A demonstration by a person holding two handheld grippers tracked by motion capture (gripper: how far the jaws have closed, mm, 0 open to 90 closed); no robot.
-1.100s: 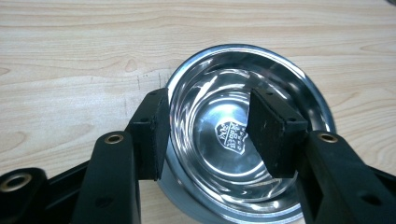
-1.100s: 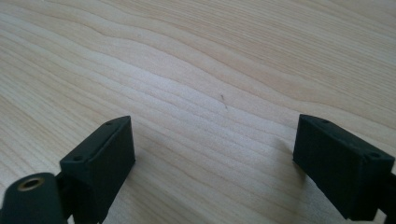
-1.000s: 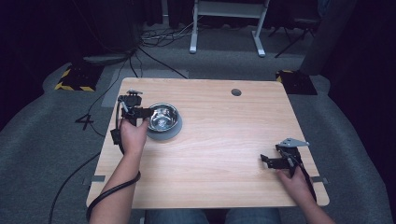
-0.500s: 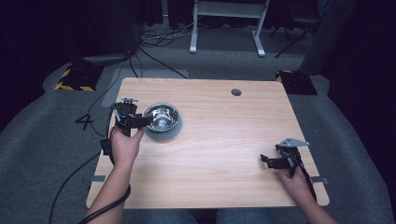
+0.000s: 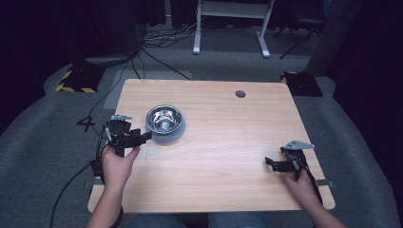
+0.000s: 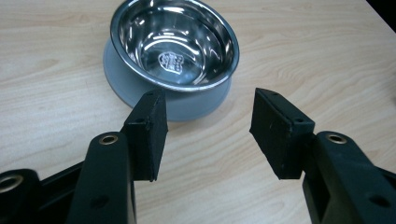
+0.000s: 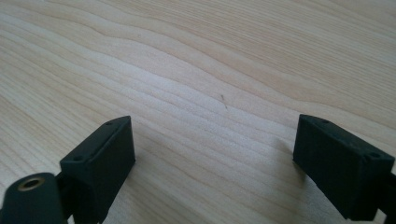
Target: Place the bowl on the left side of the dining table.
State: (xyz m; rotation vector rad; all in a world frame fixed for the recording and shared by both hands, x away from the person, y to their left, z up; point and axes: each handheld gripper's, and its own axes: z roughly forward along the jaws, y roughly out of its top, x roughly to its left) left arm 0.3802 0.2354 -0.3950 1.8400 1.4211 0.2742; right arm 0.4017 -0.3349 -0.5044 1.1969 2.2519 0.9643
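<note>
A shiny steel bowl (image 5: 164,118) with a grey rubber base sits on the wooden table (image 5: 228,142), left of the middle. It looks empty in the left gripper view, where the bowl (image 6: 173,42) lies just beyond the jaws. My left gripper (image 5: 146,136) is open at the table's left edge, tips close to the bowl's near left rim and apart from it. In its own view the left gripper (image 6: 208,126) holds nothing. My right gripper (image 5: 269,164) rests open near the front right corner, and the right gripper (image 7: 215,154) has only bare wood between its jaws.
A round cable hole (image 5: 240,93) is in the table near its far edge. Beyond the table lie floor cables (image 5: 157,42), a white desk frame (image 5: 233,23) and two yellow-black striped plates (image 5: 76,78). A black cable (image 5: 71,190) trails from the left gripper off the table.
My left gripper has drawn back from beside the bowl toward the near left edge of the table. The right gripper has stayed put.
</note>
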